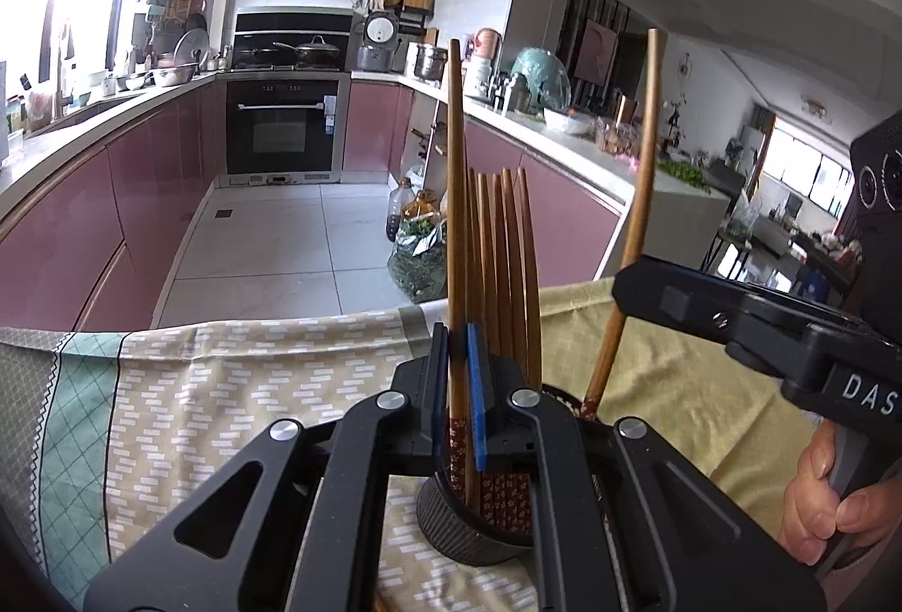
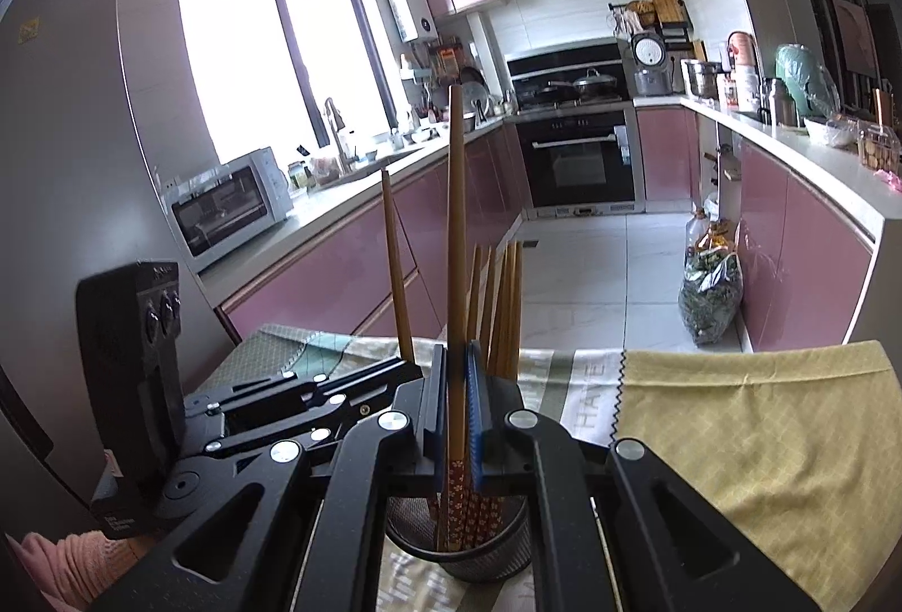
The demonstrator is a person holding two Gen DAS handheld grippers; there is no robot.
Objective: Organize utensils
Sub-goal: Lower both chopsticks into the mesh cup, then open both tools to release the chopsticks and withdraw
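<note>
Worktop cover: a patterned cloth (image 1: pixel 225 375) is spread over the worktop; a yellow cloth (image 1: pixel 704 386) lies at its 3 o'clock side.
Left gripper (image 1: pixel 458 364): fingers are pressed together on a single chopstick (image 1: pixel 455 217), pinched just above its red flowered end; the stick is held nearly upright, and its lower end is seen inside the holder rim.
Holder: a dark mesh cup (image 1: pixel 468 527) stands on the cloth, directly beneath the left gripper, at 6 o'clock of the left wrist view.
Stored chopsticks (image 1: pixel 507 262): a bundle is seen standing in the cup, tips up, just at 3 o'clock of the pinched stick.
Right gripper (image 2: pixel 455 386): fingers are pressed together on a second chopstick (image 2: pixel 455 245), held near-upright over the same cup (image 2: pixel 485 555); in the left wrist view it is seen leaning in from 3 o'clock.
Person: a hand (image 1: pixel 828 499) is seen on the right gripper's handle.
Step in hand (judged): two sticks are being lowered into the cup, one per gripper.
Next move (judged): each stick is to be lowered until seated among the bundle, then the fingers are to be spread; care is called for so the cup is not tipped and the two grippers are kept apart.
</note>
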